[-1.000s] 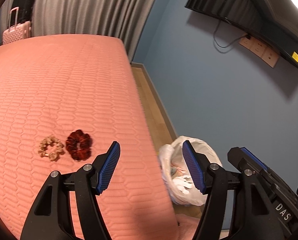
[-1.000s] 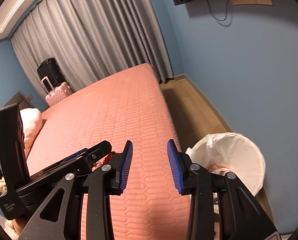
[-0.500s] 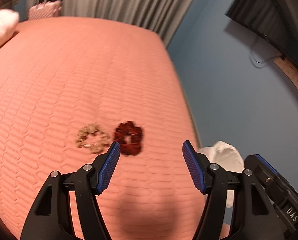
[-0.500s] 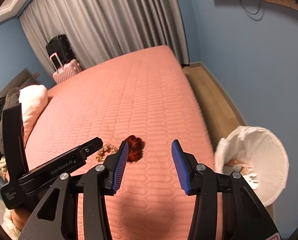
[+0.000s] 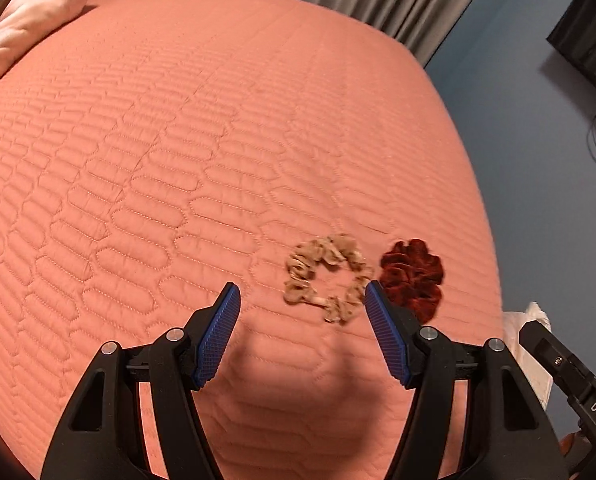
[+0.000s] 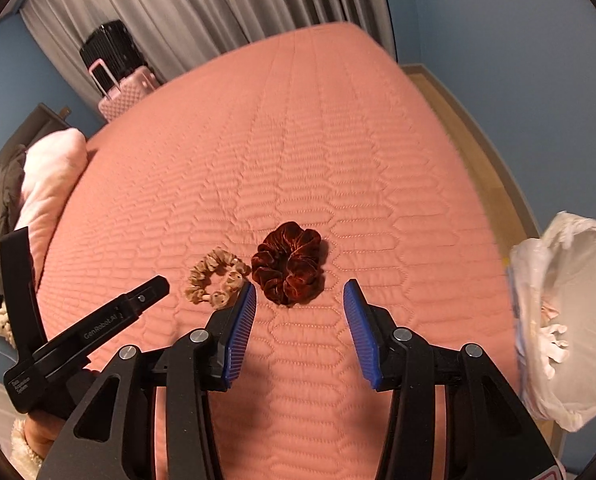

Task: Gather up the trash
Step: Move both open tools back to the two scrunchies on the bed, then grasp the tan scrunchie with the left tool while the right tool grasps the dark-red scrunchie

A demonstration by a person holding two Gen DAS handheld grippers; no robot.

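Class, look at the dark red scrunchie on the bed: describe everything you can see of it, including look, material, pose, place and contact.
The dark red scrunchie is a gathered ring of what looks like velvet, deep rust-red with shiny folds and a small, nearly closed centre. It lies flat on the pink quilted bedspread, near the bed's edge on the side where the white-lined bin stands. The beige scrunchie lies right beside it, touching or nearly so. The right tool is open and aimed at it, not touching it.
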